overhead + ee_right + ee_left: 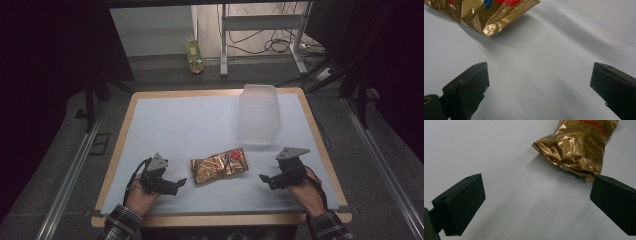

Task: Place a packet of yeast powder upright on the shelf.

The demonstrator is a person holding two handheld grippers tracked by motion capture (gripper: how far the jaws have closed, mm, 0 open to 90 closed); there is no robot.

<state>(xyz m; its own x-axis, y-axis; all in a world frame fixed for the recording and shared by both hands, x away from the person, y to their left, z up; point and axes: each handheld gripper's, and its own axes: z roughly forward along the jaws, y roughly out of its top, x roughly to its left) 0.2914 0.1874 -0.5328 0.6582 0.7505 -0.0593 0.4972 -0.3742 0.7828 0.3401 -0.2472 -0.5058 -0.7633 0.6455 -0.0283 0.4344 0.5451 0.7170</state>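
Lying crumpled near the front middle of the white sheet (200, 125) that covers the table (215, 93), a gold foil snack bag (219, 165) sits between the two grippers we see in the high view. We find the left gripper (181, 182) just beside the bag's left end, held in a person's left hand (140, 195) with a plaid sleeve (117, 223) behind it, its jaws pointing toward the bag. We find the right gripper (263, 177) a little farther off on the bag's other side, held in the right hand (306, 192), its grey three-cornered plate on top. Along the left gripper's own view, we see its two black jaws spread wide and empty over the sheet, with the bag's wrinkled corner (574, 147) lying ahead and close to the right-hand jaw. Along the right gripper's own view, its jaws also stand wide apart with nothing between them, and the bag's sealed edge (489, 15), printed in red and blue, lies beyond the left-hand jaw. Farther back on the sheet, toward the right, rests a clear plastic container (258, 114), well apart from the bag. Beyond the table, on the floor, stands a yellowish bottle (194, 56).
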